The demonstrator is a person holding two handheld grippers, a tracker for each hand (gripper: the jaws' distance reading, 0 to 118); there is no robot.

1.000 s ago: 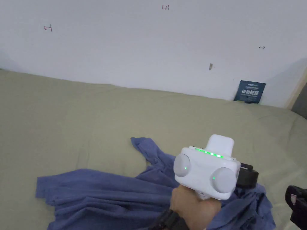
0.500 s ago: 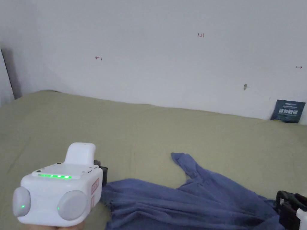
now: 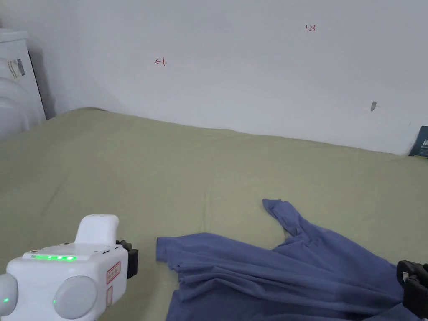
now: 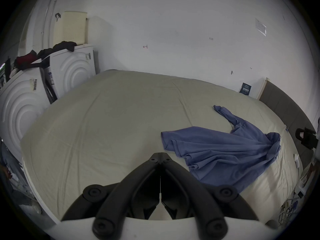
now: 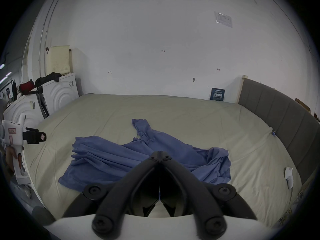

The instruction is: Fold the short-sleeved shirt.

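Blue shirt [image 3: 267,271] rumpled (unfolded), on bed [image 3: 167,175]

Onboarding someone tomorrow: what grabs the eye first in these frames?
The blue shirt, lying crumpled and unfolded on the pale green bed, one sleeve stretched toward the wall. Next, the white left gripper low in the head view, left of the shirt and clear of it. Its jaws are shut on nothing, as are those of the right gripper.

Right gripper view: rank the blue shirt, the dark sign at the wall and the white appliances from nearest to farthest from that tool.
From the right tool:
1. Blue shirt, crumpled on the bed just below its tips.
2. White appliances, far left beside the bed.
3. Dark sign, against the back wall, right. The last two are close.
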